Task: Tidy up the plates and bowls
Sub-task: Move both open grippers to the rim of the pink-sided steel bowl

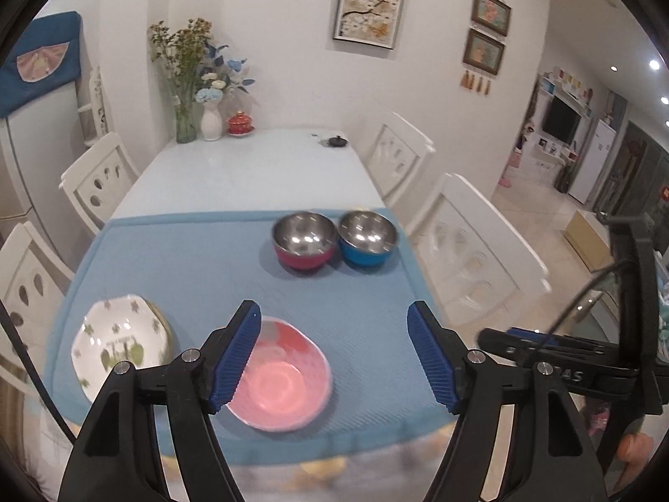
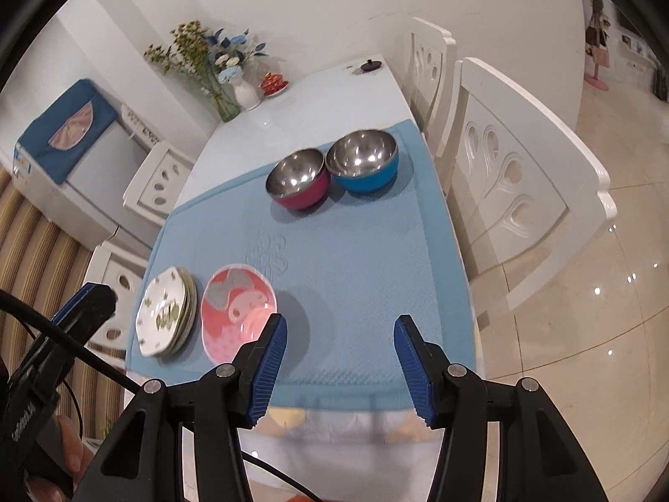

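A pink plate [image 1: 279,385] [image 2: 234,318] lies on the blue mat [image 1: 209,267] [image 2: 359,259] near the front edge. Left of it sits a small stack of white plates with green flowers [image 1: 119,343] [image 2: 165,318]. A steel bowl with a magenta outside [image 1: 304,247] [image 2: 297,184] and one with a blue outside [image 1: 367,239] [image 2: 363,161] stand side by side, touching, at the mat's far right. My left gripper [image 1: 334,359] is open and empty above the pink plate. My right gripper [image 2: 340,370] is open and empty above the mat's front edge, right of the pink plate.
White chairs [image 1: 472,247] [image 2: 518,175] stand along both sides of the table. Flower vases [image 1: 196,96] [image 2: 228,79], a red lidded cup [image 1: 240,123] and a small dark lid [image 1: 336,141] are at the far end. A fridge [image 2: 75,159] stands left.
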The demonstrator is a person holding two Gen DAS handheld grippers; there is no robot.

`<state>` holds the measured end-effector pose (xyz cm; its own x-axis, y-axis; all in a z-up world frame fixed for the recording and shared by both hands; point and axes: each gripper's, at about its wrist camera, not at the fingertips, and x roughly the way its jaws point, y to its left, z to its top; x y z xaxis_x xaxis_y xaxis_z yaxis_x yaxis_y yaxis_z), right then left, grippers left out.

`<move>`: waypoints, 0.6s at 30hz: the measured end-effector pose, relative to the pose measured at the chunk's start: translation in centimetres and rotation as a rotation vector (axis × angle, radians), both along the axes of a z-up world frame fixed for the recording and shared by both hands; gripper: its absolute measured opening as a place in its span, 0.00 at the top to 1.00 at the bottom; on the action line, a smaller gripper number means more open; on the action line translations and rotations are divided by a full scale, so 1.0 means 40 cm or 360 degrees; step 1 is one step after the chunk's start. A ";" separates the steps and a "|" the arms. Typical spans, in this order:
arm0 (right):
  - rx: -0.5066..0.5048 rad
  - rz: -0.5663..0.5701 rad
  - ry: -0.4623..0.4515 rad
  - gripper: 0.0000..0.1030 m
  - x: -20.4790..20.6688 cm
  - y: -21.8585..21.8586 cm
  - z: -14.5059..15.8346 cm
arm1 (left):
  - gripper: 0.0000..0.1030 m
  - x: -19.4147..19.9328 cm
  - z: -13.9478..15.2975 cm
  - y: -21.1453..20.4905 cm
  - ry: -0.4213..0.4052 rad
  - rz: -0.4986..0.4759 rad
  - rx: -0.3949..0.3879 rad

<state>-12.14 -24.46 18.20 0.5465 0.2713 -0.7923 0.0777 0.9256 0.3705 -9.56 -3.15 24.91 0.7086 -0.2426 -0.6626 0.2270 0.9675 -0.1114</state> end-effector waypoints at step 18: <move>-0.0023 -0.0079 0.0154 0.50 0.448 0.203 -0.112 | 0.27 0.513 -0.166 0.143 0.0296 -0.0200 0.0047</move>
<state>5.76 -16.33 13.71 0.4796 0.2337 -0.8458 0.1587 0.9249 0.3455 10.95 2.57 18.25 0.5391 -0.2996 -0.7871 0.3242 0.9364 -0.1343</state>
